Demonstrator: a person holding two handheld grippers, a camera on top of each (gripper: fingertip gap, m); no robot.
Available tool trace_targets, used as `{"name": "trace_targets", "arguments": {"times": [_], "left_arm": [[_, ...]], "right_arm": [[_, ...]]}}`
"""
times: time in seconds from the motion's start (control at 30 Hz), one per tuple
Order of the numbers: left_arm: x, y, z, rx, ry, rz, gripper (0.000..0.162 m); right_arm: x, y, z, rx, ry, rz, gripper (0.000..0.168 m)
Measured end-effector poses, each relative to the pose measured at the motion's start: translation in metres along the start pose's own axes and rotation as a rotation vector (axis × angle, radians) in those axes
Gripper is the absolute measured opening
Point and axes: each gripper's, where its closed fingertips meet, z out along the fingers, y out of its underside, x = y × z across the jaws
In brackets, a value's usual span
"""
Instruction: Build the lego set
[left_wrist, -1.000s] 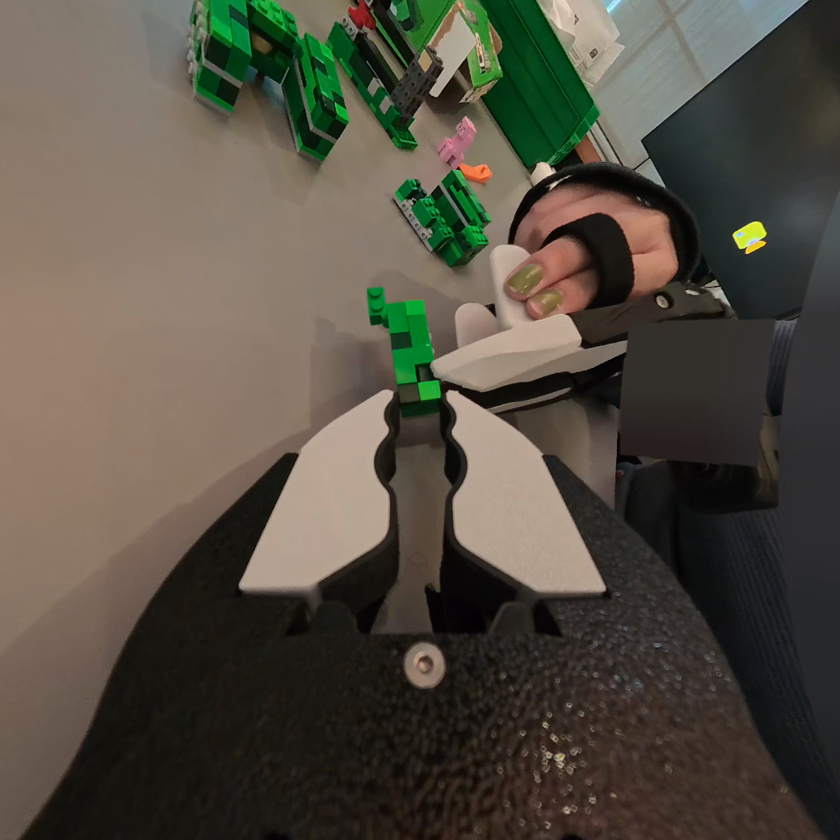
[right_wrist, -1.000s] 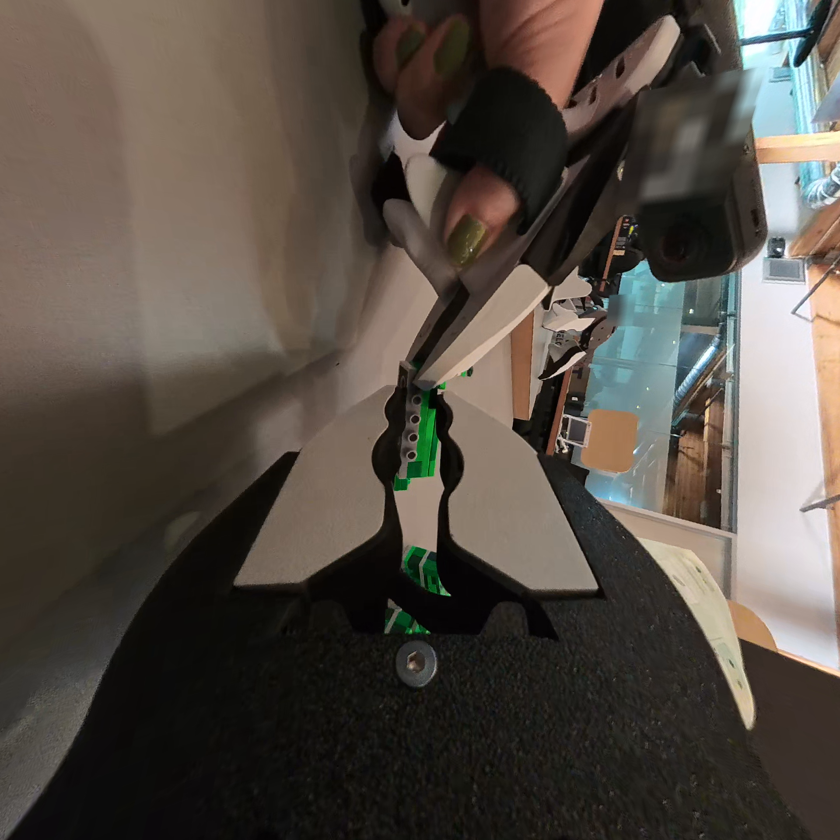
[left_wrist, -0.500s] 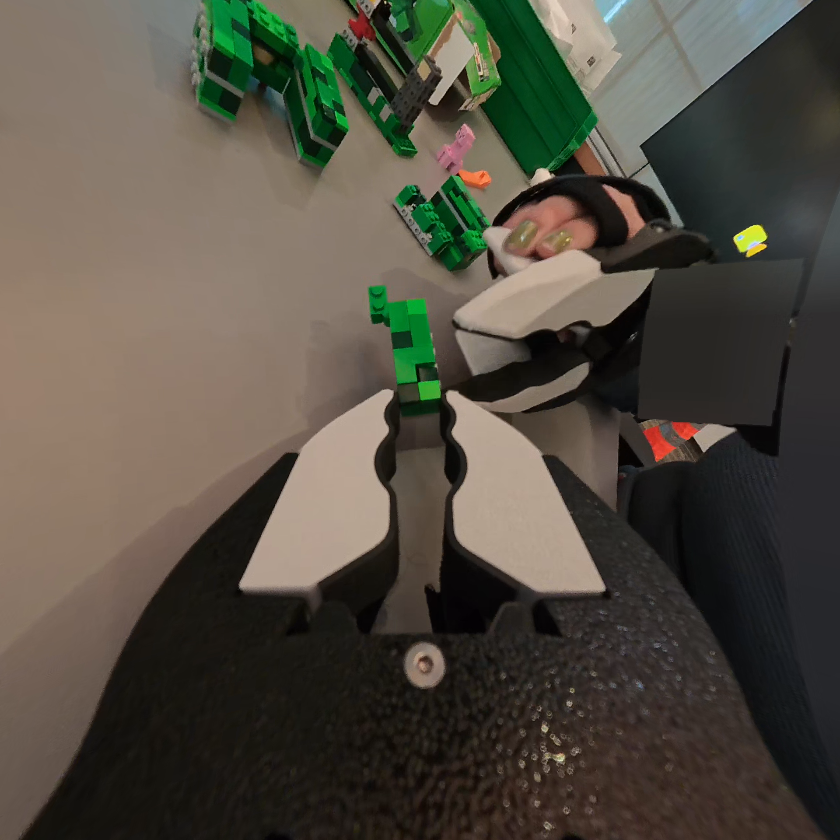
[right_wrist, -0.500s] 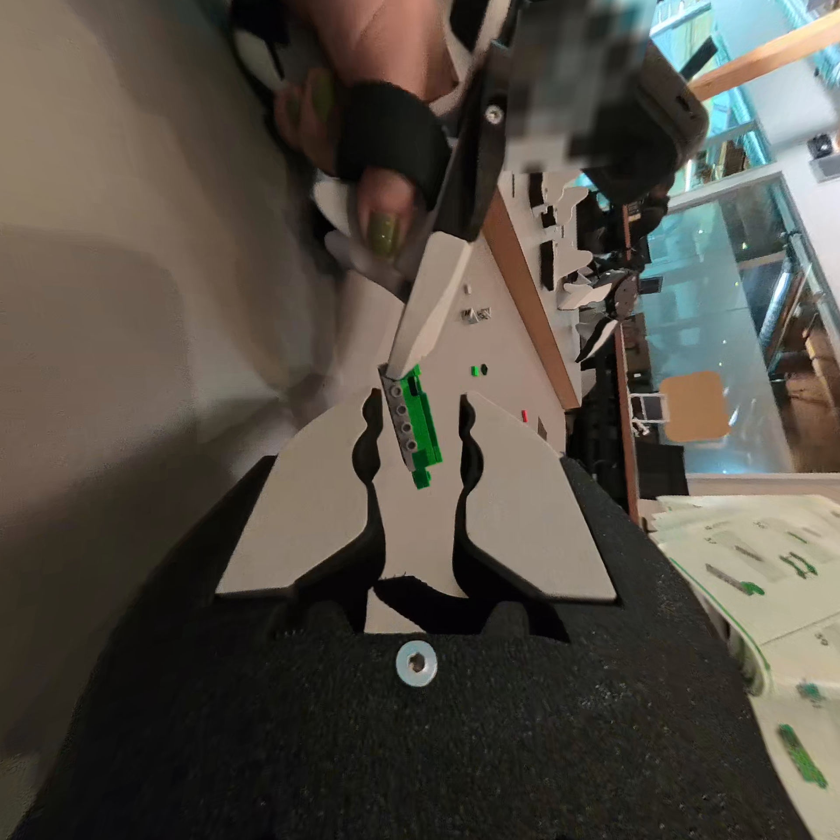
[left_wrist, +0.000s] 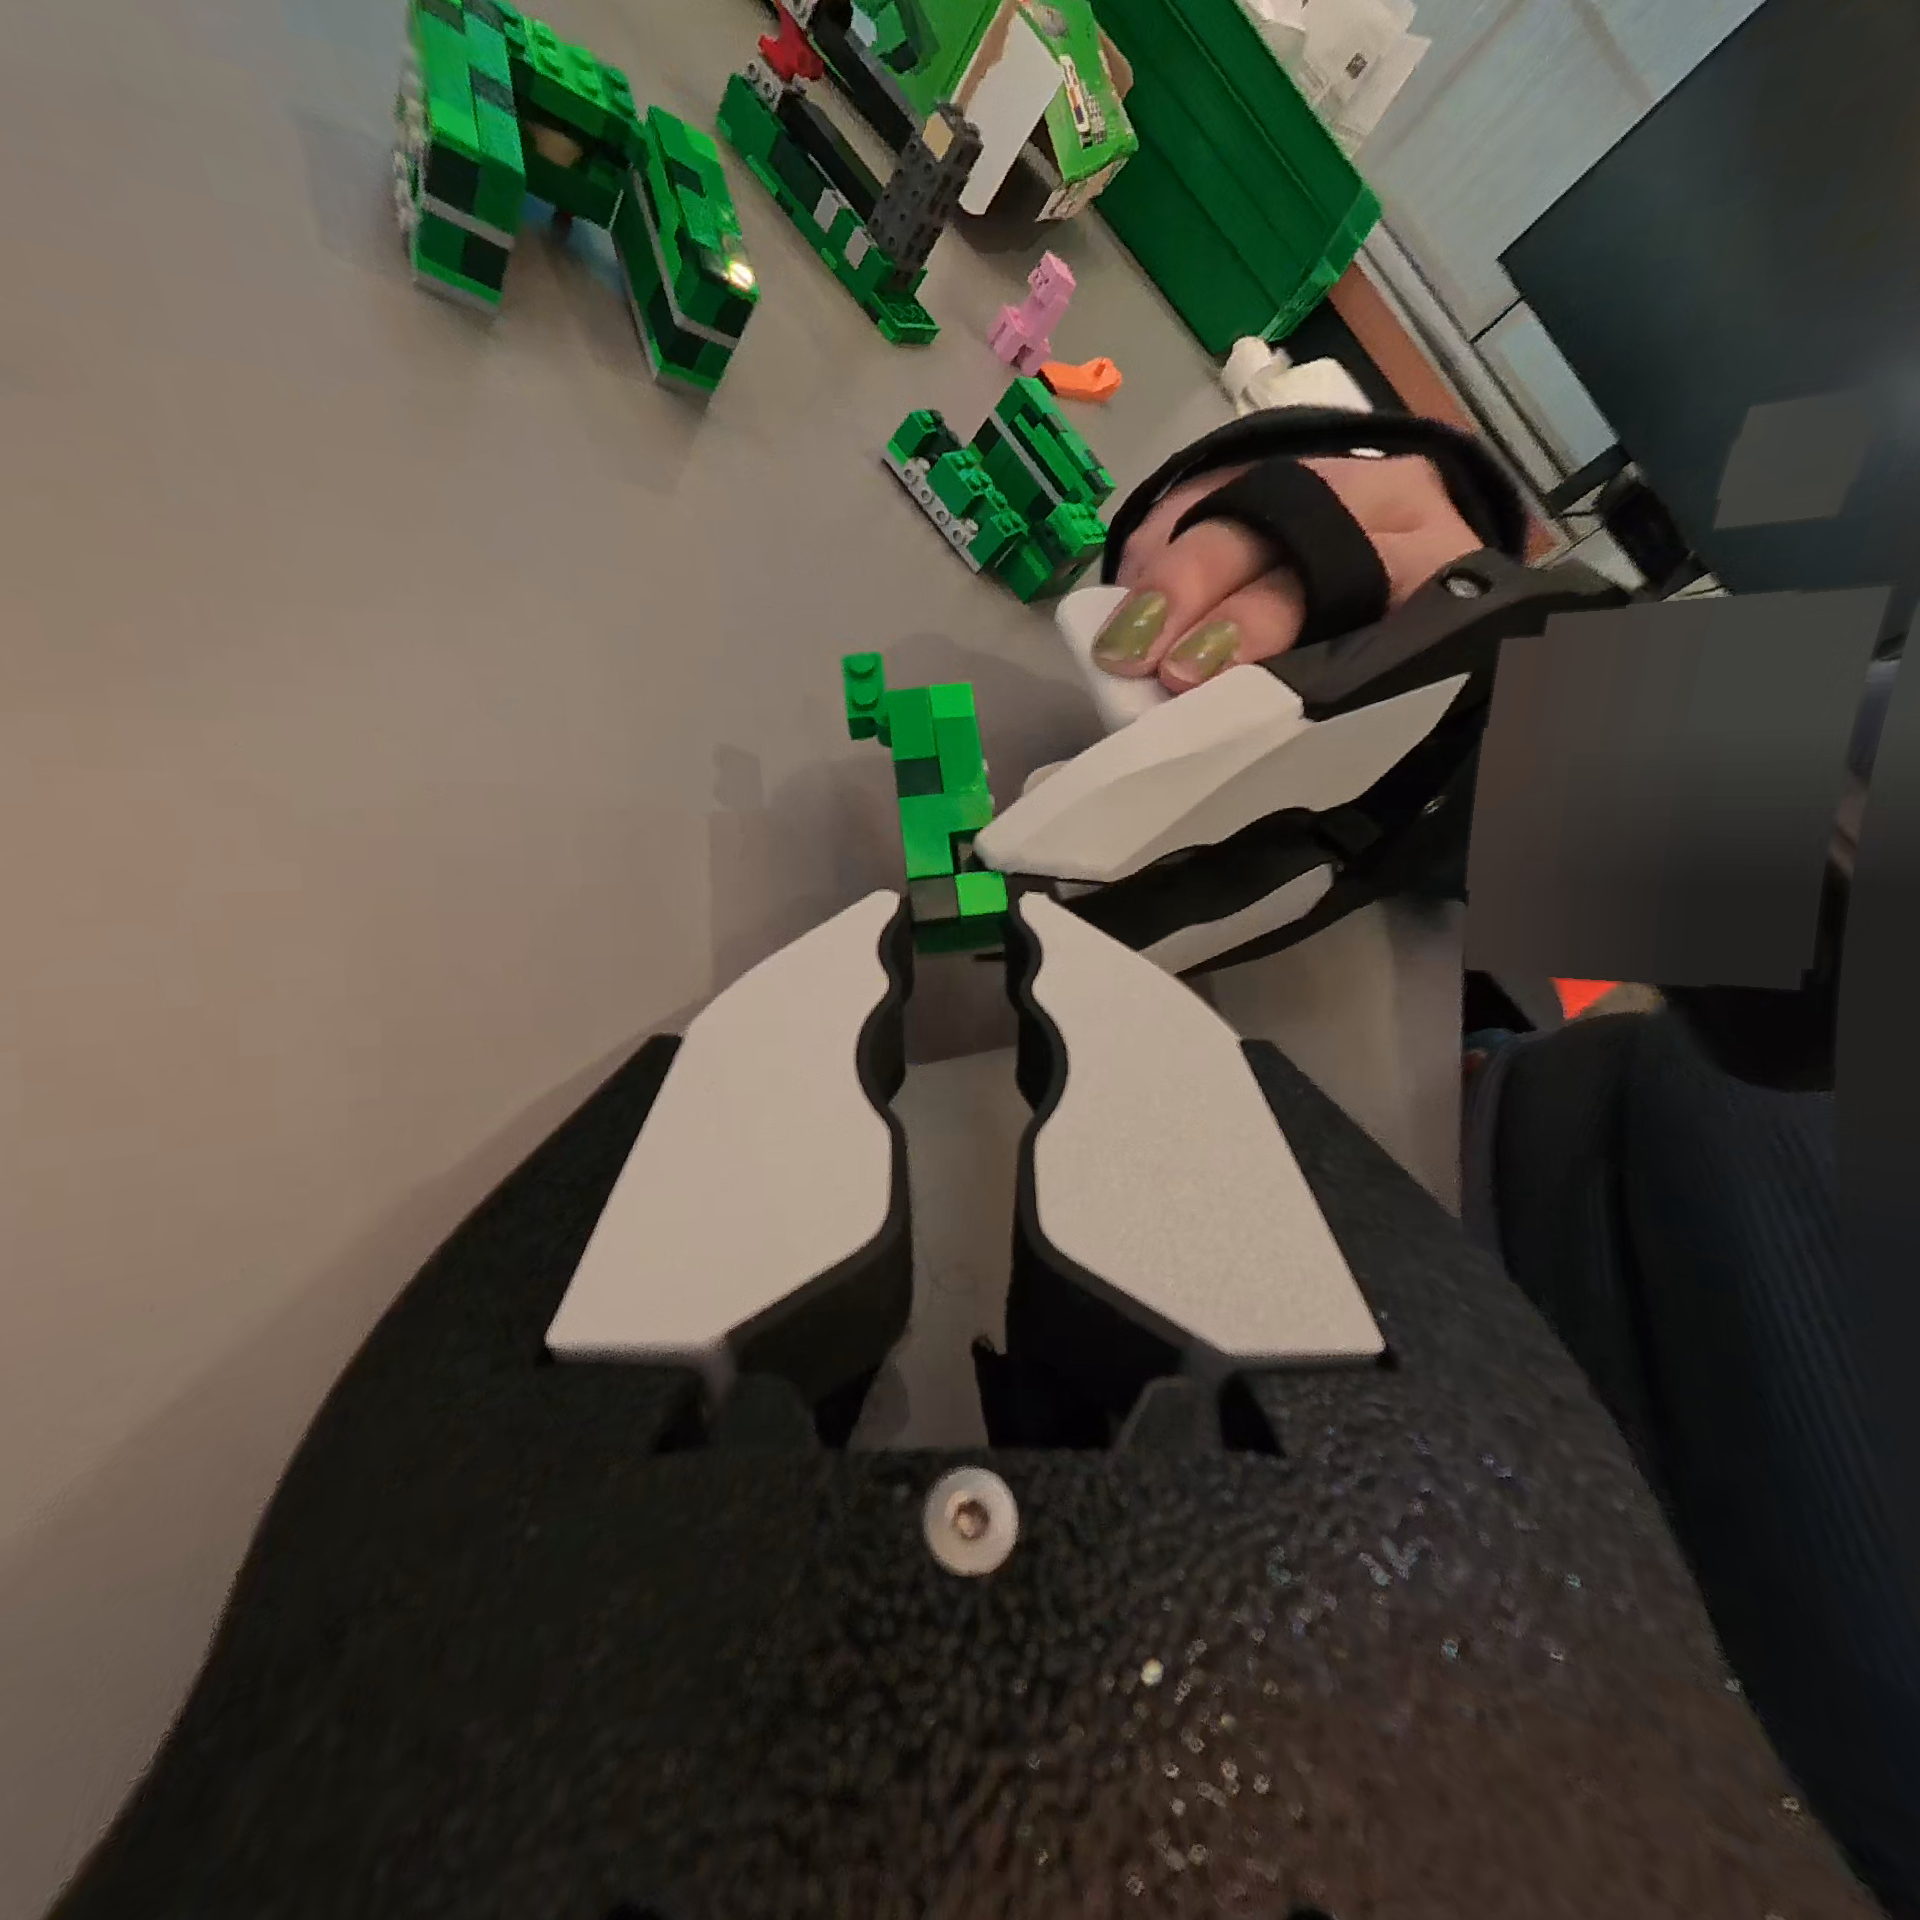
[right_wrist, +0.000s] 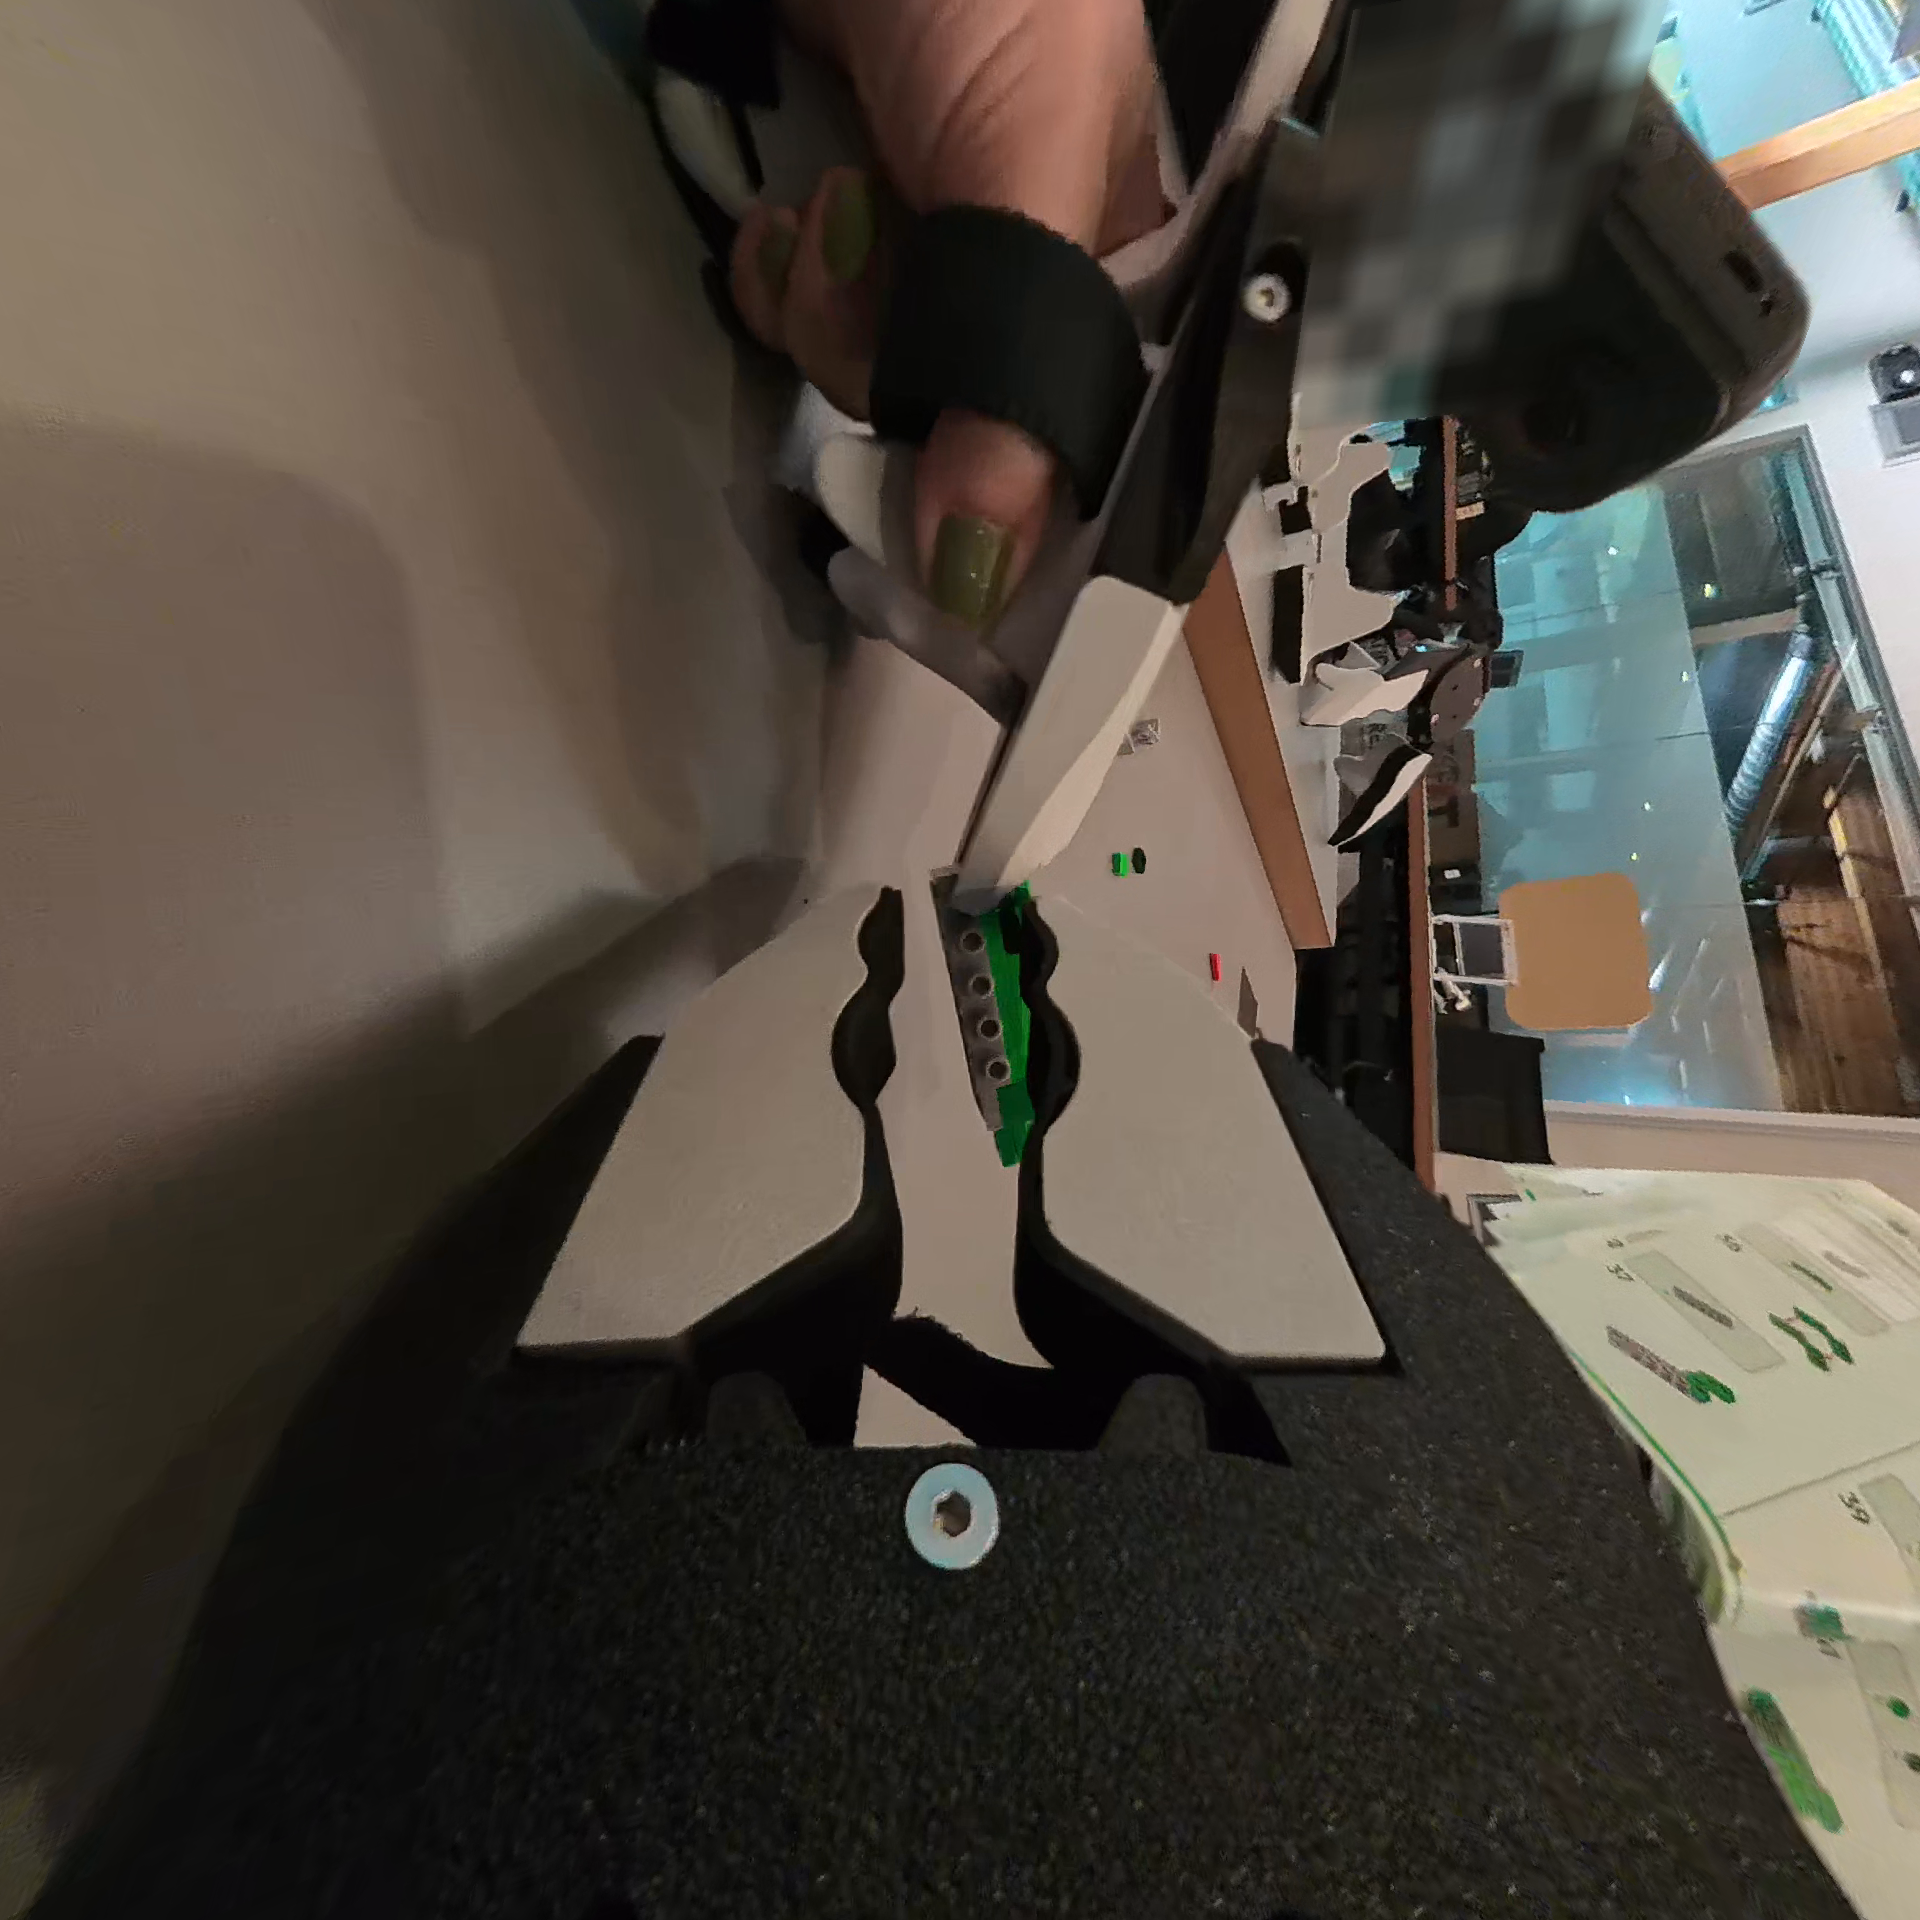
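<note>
The left hand-held gripper (left_wrist: 958, 920) is clenched on the near end of a small green lego piece (left_wrist: 935, 784), a narrow stack of light and dark green bricks that reaches away toward 12 o'clock above the grey bench (left_wrist: 312, 675). From 3 o'clock in the left wrist view the right hand-held gripper (left_wrist: 987, 847) comes in sideways, its white fingertips (left_wrist: 1122, 800) touching the right flank of that piece just beyond the left fingertips; a hand (left_wrist: 1247, 561) in a black strap grips its trigger. In the right wrist view the same piece (right_wrist: 1006, 1023) shows its grey underside with a row of round holes, lying between the right hand-held gripper's (right_wrist: 961, 904) two white fingers (right_wrist: 748, 1122). The green edge sits against the right-hand finger, while a clear gap is left on the left-hand side, so the jaws are partly parted, not pinched shut on it. The left hand-held gripper (right_wrist: 987, 868) descends from 12 o'clock there, nipping the far end of the piece, held by the other hand (right_wrist: 966, 312). Farther along the bench, at about 11 o'clock in the left wrist view, lie larger green builds (left_wrist: 582, 187), with a long green and black strip (left_wrist: 831, 197) near 12 o'clock, and a pink figure (left_wrist: 1029, 312), an orange part (left_wrist: 1086, 376) and another green cluster (left_wrist: 1003, 488) around 1 o'clock. An instruction booklet (right_wrist: 1756, 1455) lies at 4 o'clock in the right wrist view.
</note>
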Motion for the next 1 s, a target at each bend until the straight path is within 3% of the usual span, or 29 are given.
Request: {"name": "trace_targets", "arguments": {"times": [0.17, 0.4, 0.57, 0.67, 0.8, 1.0], "left_arm": [[0.001, -0.002, 0.0, -0.001, -0.066, 0.122, 0.016], [-0.001, 0.0, 0.002, -0.019, -0.101, 0.159, 0.017], [0.006, -0.011, -0.004, 0.068, -0.089, 0.232, 0.016], [0.007, -0.012, -0.005, 0.046, -0.179, 0.434, 0.016], [0.015, -0.014, -0.002, 0.022, -0.319, 0.804, 0.016], [0.027, -0.011, 0.006, -0.021, -0.419, 1.145, 0.016]], "right_arm": [[0.003, 0.0, -0.001, -0.023, -0.016, 0.083, 0.015], [0.0, 0.003, -0.001, -0.043, -0.07, 0.124, 0.014], [0.013, -0.008, -0.012, 0.104, -0.047, 0.28, 0.017], [0.02, -0.014, -0.023, 0.214, -0.125, 0.479, 0.031], [0.026, -0.004, -0.03, 0.204, -0.23, 0.637, 0.039], [0.017, 0.004, -0.036, 0.067, -0.453, 0.573, 0.038]]}}
